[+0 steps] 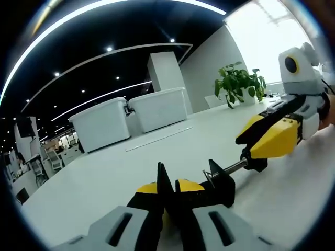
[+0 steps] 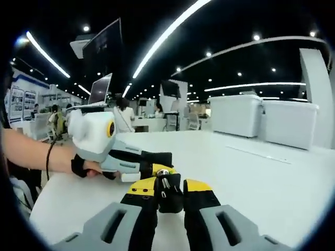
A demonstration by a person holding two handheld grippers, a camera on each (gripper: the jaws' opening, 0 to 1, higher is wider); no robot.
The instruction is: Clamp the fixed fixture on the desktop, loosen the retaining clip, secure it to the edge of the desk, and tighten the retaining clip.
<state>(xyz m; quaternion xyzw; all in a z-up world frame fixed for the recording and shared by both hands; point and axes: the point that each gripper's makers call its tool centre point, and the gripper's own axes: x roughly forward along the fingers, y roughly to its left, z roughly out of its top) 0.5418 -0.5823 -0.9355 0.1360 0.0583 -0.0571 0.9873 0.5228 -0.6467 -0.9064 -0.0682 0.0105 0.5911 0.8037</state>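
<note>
My left hand-held gripper (image 1: 166,184) is clamped on the black body of the clamp (image 1: 222,180), which lies on the white desk (image 1: 131,167). My right hand-held gripper (image 2: 170,189) pinches the clamp's screw handle, at the clamp's other end. Two white bins (image 1: 131,117) stand toward the desk's far edge.

We see our left gripper (image 1: 167,191) jaws pinched together low centre, right gripper (image 2: 170,191) jaws likewise closed.
</note>
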